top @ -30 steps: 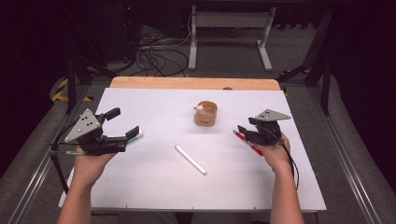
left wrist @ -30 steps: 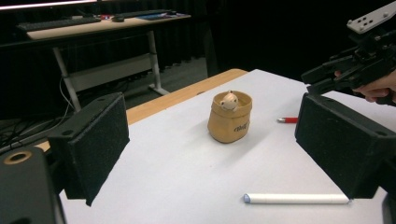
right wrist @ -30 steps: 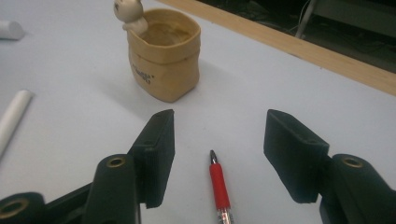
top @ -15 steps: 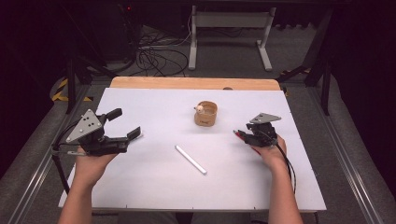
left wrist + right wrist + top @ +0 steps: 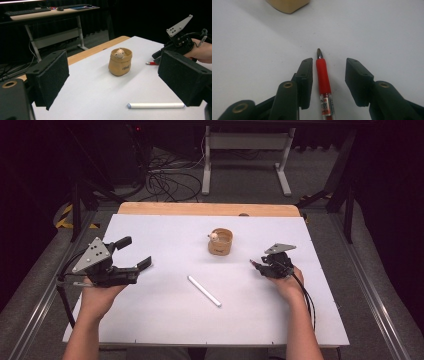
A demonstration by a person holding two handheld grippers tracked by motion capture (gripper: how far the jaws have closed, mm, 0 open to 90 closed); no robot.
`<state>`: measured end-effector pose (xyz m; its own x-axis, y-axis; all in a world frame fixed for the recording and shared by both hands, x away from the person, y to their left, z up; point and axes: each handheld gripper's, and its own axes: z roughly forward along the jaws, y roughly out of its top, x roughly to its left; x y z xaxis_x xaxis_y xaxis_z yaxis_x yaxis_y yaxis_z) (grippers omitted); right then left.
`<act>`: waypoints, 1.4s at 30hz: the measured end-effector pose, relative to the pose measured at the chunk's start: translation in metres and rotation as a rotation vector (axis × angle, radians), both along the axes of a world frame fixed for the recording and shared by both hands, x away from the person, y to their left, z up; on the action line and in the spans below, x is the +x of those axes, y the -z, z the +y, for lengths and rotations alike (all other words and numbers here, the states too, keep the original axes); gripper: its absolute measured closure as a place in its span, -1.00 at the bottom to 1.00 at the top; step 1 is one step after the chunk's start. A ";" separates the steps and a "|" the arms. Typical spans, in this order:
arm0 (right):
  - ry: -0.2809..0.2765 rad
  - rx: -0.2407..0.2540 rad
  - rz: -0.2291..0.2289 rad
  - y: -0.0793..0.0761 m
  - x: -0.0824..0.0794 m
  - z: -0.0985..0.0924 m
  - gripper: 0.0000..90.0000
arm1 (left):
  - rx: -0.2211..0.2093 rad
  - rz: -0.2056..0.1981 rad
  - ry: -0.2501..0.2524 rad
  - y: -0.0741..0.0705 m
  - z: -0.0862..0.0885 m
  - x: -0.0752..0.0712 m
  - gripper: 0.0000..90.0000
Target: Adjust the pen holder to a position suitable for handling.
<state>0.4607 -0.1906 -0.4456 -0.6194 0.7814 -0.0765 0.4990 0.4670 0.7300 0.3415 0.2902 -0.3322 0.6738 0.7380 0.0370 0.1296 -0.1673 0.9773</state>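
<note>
Red pen [image 5: 323, 80] lies between the closing, still-parted jaws of the right tool [image 5: 329, 75].

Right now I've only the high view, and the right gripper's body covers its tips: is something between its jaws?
Observer: Yes. A red pen lies on the table between the jaws of the right gripper, which have just been closing.
Operator: Clamped yet?
Observer: No. It lies close by one pad, and there is a clear gap at the other.
Operator: Where does its tip point?
Observer: Away from the hand, roughly toward the tan pouch.
</note>
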 end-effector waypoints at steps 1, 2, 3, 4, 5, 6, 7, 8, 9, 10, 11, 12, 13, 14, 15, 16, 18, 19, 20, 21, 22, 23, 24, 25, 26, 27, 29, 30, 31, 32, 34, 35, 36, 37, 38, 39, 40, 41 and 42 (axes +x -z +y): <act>0.000 -0.002 0.004 0.001 0.000 0.000 0.32 | 0.000 0.000 0.000 0.000 0.000 0.000 -0.76; -0.001 -0.001 0.008 0.002 0.001 0.000 0.33 | 0.000 0.000 0.001 0.000 0.000 0.000 -0.76; 0.001 -0.002 0.017 0.004 0.002 0.000 0.35 | 0.000 0.000 0.002 0.000 0.000 0.000 -0.76; -0.001 -0.001 0.021 0.004 0.002 0.000 0.35 | 0.001 0.000 0.003 0.000 0.000 0.000 -0.76; -0.001 -0.001 0.021 0.004 0.002 0.000 0.35 | 0.001 0.000 0.003 0.000 0.000 0.000 -0.76; -0.002 0.000 0.023 0.005 0.003 0.000 0.36 | 0.001 0.001 0.004 0.000 -0.001 0.000 -0.76; -0.002 0.008 0.028 0.007 0.003 -0.001 0.38 | 0.001 0.002 0.004 0.000 -0.001 0.000 -0.76; -0.002 0.014 0.032 0.008 0.004 -0.001 0.39 | 0.001 0.003 0.005 0.000 -0.001 0.000 -0.76; -0.002 0.021 0.036 0.008 0.004 -0.002 0.39 | 0.001 0.003 0.005 0.000 -0.001 0.000 -0.76; -0.002 0.021 0.036 0.008 0.004 -0.002 0.39 | 0.001 0.003 0.005 0.000 -0.001 0.000 -0.76; 0.001 0.028 0.040 0.008 0.004 -0.002 0.39 | 0.003 0.003 0.005 0.001 -0.001 0.000 -0.76; 0.002 0.036 0.041 0.009 0.004 -0.003 0.41 | 0.003 0.003 0.005 0.001 -0.002 0.000 -0.76; 0.002 0.036 0.041 0.009 0.004 -0.003 0.41 | 0.004 0.003 0.006 0.001 -0.002 0.000 -0.76; 0.004 0.038 0.044 0.009 0.004 -0.003 0.42 | 0.005 0.003 0.006 0.001 -0.002 0.000 -0.76; 0.005 0.038 0.045 0.009 0.004 -0.003 0.44 | 0.007 0.002 0.007 0.001 -0.002 0.000 -0.76; 0.004 0.037 0.045 0.009 0.004 -0.003 0.47 | 0.006 0.003 0.008 0.001 -0.003 0.000 -0.76; 0.003 0.037 0.045 0.009 0.004 -0.002 0.50 | 0.006 0.006 0.009 0.001 -0.003 0.000 -0.76; 0.003 0.036 0.046 0.008 0.004 -0.002 0.52 | 0.006 0.007 0.010 0.001 -0.004 0.000 -0.76; 0.000 0.033 0.048 0.008 0.004 -0.002 0.55 | 0.007 0.008 0.012 0.001 -0.004 0.000 -0.76; -0.001 0.032 0.051 0.008 0.003 -0.001 0.58 | 0.010 0.009 0.014 0.001 -0.004 0.000 -0.75; 0.000 0.028 0.050 0.008 0.003 -0.001 0.60 | 0.010 0.006 0.015 0.002 -0.005 0.001 -0.75; -0.001 0.027 0.049 0.008 0.003 0.000 0.63 | 0.009 0.008 0.016 0.002 -0.005 0.001 -0.75; -0.004 0.026 0.051 0.008 0.003 0.001 0.66 | 0.009 0.011 0.018 0.002 -0.006 0.001 -0.75; -0.005 0.024 0.052 0.007 0.002 0.001 0.67 | 0.011 0.011 0.019 0.002 -0.006 0.001 -0.75; -0.005 0.023 0.053 0.007 0.002 0.001 0.68 | 0.012 0.012 0.019 0.002 -0.007 0.001 -0.75; -0.006 0.025 0.054 0.007 0.002 0.001 0.69 | 0.012 0.013 0.020 0.003 -0.007 0.001 -0.75; -0.005 0.032 0.055 0.008 0.002 0.001 0.71 | 0.012 0.013 0.022 0.003 -0.007 0.001 -0.75; -0.009 0.029 0.056 0.007 0.002 0.001 0.76 | 0.011 0.013 0.023 0.003 -0.008 0.001 -0.74; -0.009 0.029 0.056 0.007 0.002 0.001 0.76 | 0.012 0.015 0.023 0.003 -0.008 0.001 -0.74; -0.011 0.024 0.054 0.007 0.002 0.002 0.77 | 0.012 0.017 0.024 0.004 -0.008 0.001 -0.74; -0.013 0.017 0.050 0.007 0.001 0.003 0.79 | 0.013 0.019 0.028 0.004 -0.010 0.002 -0.74; -0.013 0.017 0.049 0.007 0.001 0.003 0.79 | 0.014 0.019 0.030 0.004 -0.010 0.002 -0.74; -0.011 0.021 0.051 0.007 0.001 0.002 0.79 | 0.014 0.021 0.032 0.005 -0.011 0.002 -0.74; -0.009 0.029 0.053 0.007 0.001 0.002 0.80 | 0.014 0.020 0.033 0.005 -0.011 0.002 -0.74; -0.006 0.032 0.053 0.007 0.001 0.002 0.80 | 0.014 0.022 0.035 0.005 -0.012 0.002 -0.74; -0.006 0.032 0.053 0.007 0.001 0.002 0.80 | 0.014 0.022 0.036 0.005 -0.012 0.002 -0.74; -0.004 0.033 0.052 0.007 0.001 0.002 0.80 | 0.016 0.022 0.038 0.006 -0.013 0.003 -0.74; 0.001 0.036 0.048 0.007 0.001 0.002 0.80 | 0.016 0.024 0.040 0.006 -0.013 0.003 -0.74; 0.001 0.046 0.043 0.006 0.001 0.002 0.80 | 0.017 0.025 0.041 0.006 -0.014 0.003 -0.74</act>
<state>0.4613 -0.1889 -0.4517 -0.6203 0.7842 -0.0143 0.5307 0.4331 0.7285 0.3441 0.2766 -0.3383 0.7043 0.7091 0.0323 0.1468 -0.1900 0.9707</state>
